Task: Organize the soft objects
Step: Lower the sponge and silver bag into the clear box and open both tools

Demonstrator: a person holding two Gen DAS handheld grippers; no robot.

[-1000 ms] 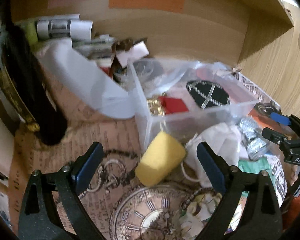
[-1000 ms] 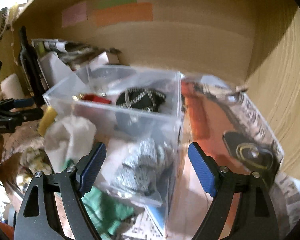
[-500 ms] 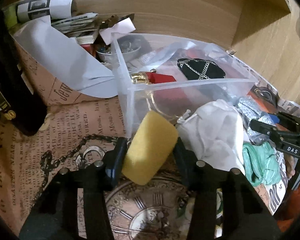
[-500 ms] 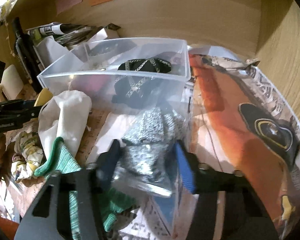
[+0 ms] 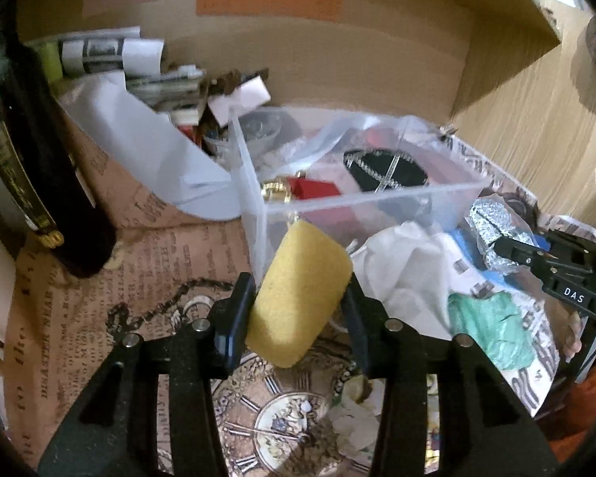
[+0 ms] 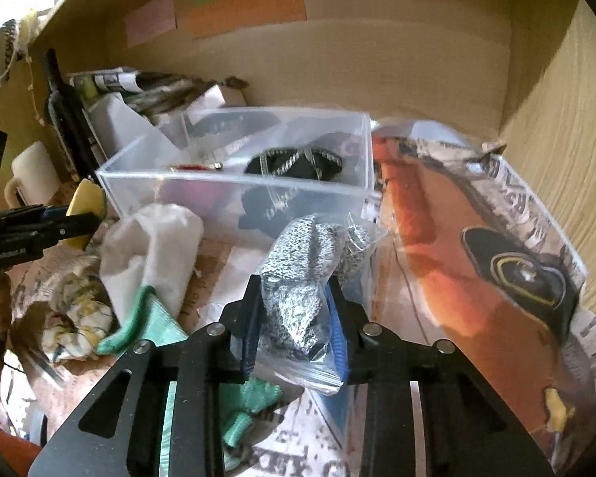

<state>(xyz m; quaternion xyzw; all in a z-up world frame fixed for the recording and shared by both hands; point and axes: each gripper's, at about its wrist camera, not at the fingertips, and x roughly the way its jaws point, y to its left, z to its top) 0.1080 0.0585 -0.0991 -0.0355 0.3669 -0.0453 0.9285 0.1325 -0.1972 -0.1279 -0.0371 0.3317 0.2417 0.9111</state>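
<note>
Wood-grain walls close in a shelf nook whose floor is covered with printed paper (image 5: 79, 318), and three coloured strips (image 6: 242, 10), pink, green and orange, are stuck to the back wall. One clear plastic bin (image 5: 361, 202) stands just ahead of both claws, holding one black pouch with a silver chain (image 5: 385, 173) and one red item with a gold fitting (image 5: 310, 190). One dark bottle (image 5: 39, 183) stands off to the left of the left claw, beside a heap of white papers (image 5: 147, 147). The left gripper (image 5: 296, 310) is clamped narrow on one yellow foam roll (image 5: 298, 294), which sits tilted between its pads with its far end touching, or nearly touching, the bin's near corner. Just to the right of that claw lie one white cloth (image 5: 409, 278) and one green cloth (image 5: 488, 326), touching each other. The right gripper (image 6: 294, 328) is closed snug on one clear zip bag of silver-grey fabric (image 6: 302, 286), whose top rises past the fingertips close to the bin's front wall. To the left of the right claw lies one crumpled floral cloth (image 6: 79, 318), and to its right one orange printed sheet (image 6: 457, 246) lies along the side wall.
</note>
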